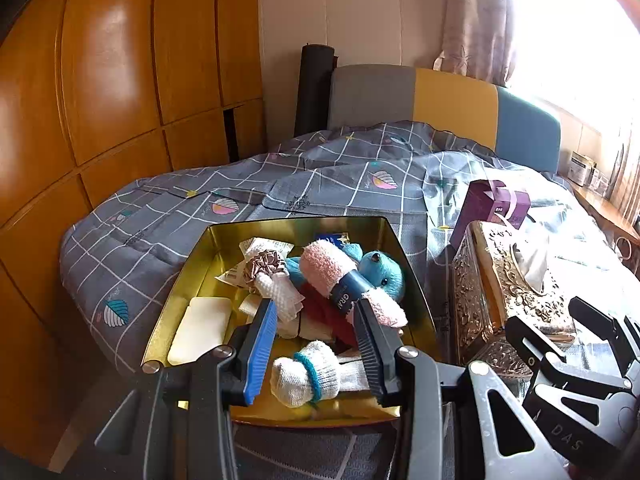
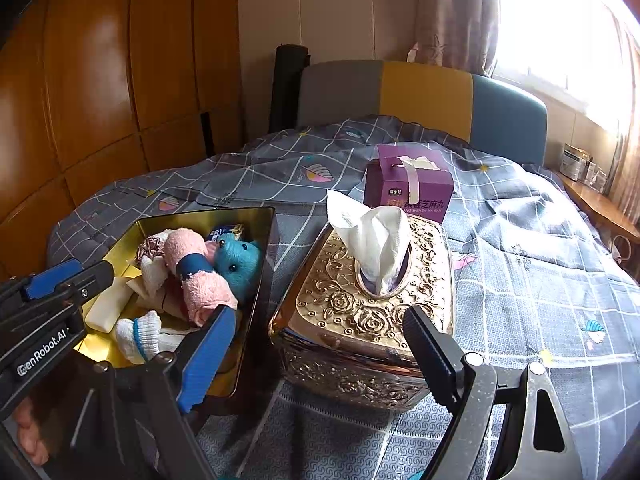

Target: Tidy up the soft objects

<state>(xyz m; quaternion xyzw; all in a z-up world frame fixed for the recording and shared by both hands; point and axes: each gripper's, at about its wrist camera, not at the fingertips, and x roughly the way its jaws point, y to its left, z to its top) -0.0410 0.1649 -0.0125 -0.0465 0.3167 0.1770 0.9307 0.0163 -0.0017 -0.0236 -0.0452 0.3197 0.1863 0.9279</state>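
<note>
Soft toys, towels in gold tin (image 1: 256, 227) on bed (image 1: 328, 168). Pink towel roll (image 1: 344, 280): light, squashy, grab at blue band. White sock (image 1: 306, 372) below. Left gripper (image 1: 316, 344) spread, empty; right gripper (image 2: 320, 344) spread over tissue box (image 2: 368, 300).

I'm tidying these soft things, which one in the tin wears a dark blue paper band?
The pink rolled towel lying beside the blue plush toy.

At your nine o'clock, the left gripper (image 2: 60, 280) reads "GenRobot.AI". At twelve, the purple box (image 2: 412, 184) reads "SHEN ZHI MA WAN".
</note>
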